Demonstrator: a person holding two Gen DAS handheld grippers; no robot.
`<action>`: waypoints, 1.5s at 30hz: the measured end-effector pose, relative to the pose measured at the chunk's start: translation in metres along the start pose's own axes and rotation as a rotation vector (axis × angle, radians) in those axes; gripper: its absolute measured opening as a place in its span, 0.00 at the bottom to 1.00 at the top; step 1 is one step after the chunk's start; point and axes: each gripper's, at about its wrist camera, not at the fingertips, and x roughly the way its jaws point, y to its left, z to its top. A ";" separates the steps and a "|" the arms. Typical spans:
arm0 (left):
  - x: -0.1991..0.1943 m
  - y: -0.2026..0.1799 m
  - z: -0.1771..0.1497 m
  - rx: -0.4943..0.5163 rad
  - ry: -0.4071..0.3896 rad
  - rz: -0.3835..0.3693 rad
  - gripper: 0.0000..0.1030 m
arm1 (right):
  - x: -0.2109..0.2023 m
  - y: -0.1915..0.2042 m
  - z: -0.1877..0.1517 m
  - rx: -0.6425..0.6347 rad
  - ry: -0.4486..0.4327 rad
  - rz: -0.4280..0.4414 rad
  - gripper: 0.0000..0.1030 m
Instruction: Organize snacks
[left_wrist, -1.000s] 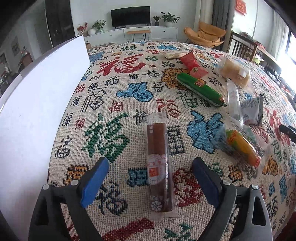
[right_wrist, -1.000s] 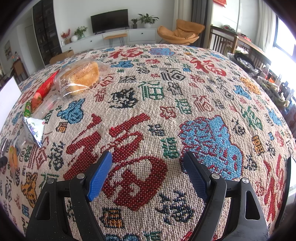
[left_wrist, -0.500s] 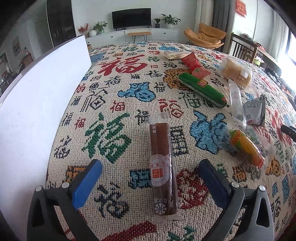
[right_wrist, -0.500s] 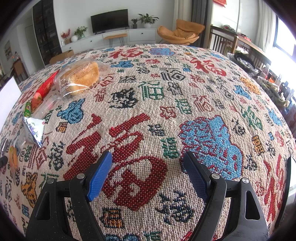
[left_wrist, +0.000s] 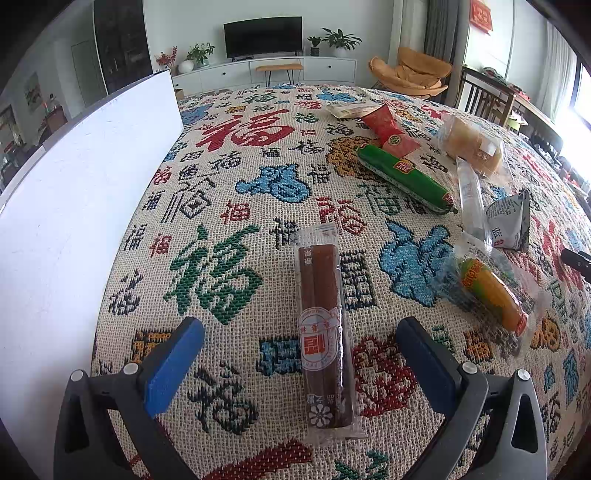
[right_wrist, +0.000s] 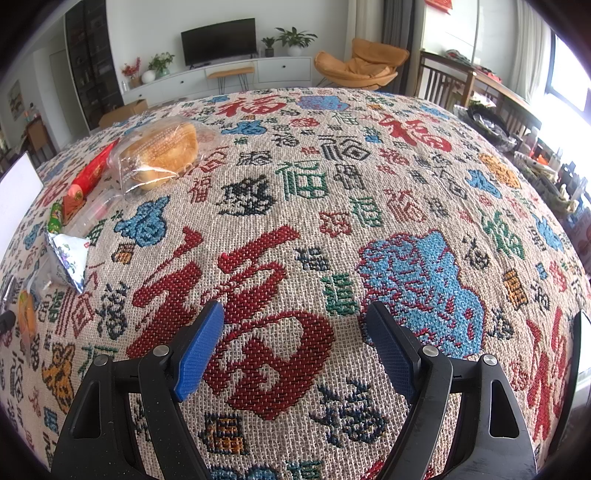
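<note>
A long brown snack bar in clear wrap (left_wrist: 323, 328) lies on the patterned tablecloth (left_wrist: 229, 177), lengthwise between the wide-apart blue pads of my left gripper (left_wrist: 299, 354), which is open and not touching it. Farther right lie a green sausage pack (left_wrist: 404, 177), a red packet (left_wrist: 389, 127), a wrapped bun (left_wrist: 474, 146), a silver pouch (left_wrist: 511, 221) and a yellow corn pack (left_wrist: 489, 291). My right gripper (right_wrist: 295, 343) hangs open over bare cloth, nothing between its fingers. The bun (right_wrist: 162, 151) and silver pouch (right_wrist: 70, 258) sit far to its left.
A tall white board or box wall (left_wrist: 74, 192) stands along the left of the table in the left wrist view. The table edge drops off at the far right (right_wrist: 554, 221). Chairs and a TV cabinet stand beyond the table.
The left gripper's jaws have spread wider around the brown bar, which lies still. The right gripper and its view are unchanged.
</note>
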 end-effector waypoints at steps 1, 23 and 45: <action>0.000 0.000 0.000 0.000 0.000 0.000 1.00 | 0.000 0.000 0.000 0.000 0.000 0.000 0.80; 0.000 0.000 0.000 0.000 -0.001 0.001 1.00 | 0.000 0.000 0.000 0.001 0.001 0.001 0.80; -0.020 0.006 -0.002 -0.006 0.017 -0.102 0.18 | -0.036 0.163 0.004 -0.405 0.120 0.569 0.80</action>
